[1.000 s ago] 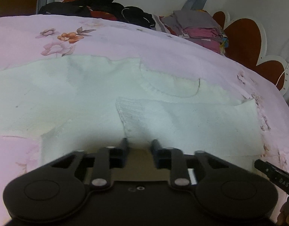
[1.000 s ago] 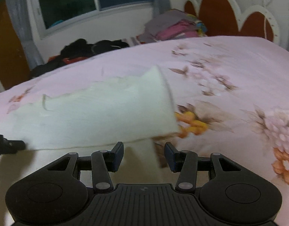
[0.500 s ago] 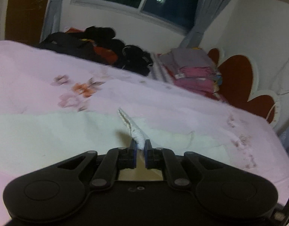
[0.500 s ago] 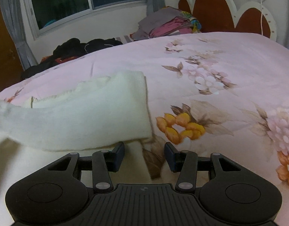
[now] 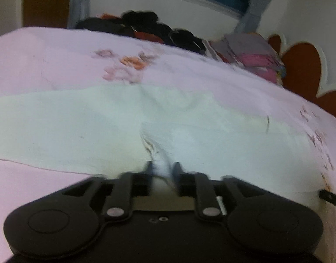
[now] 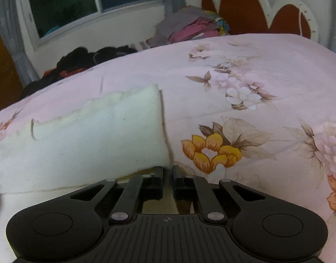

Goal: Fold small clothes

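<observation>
Mid-fold on the bed (image 6: 266, 70), the left tool (image 5: 162, 167) is opening around a pinched ridge of the cream garment (image 5: 80, 127) while the right tool (image 6: 167, 171) is closing near its edge, likely to carry that side across.

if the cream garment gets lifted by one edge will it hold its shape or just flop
Probably flop: the cream garment already lies doubled over in a soft, rounded fold, and a pinched strip between the opening left gripper fingers droops. It looks light and fuzzy, so it should drag on the pink bedspread rather than slide.
</observation>
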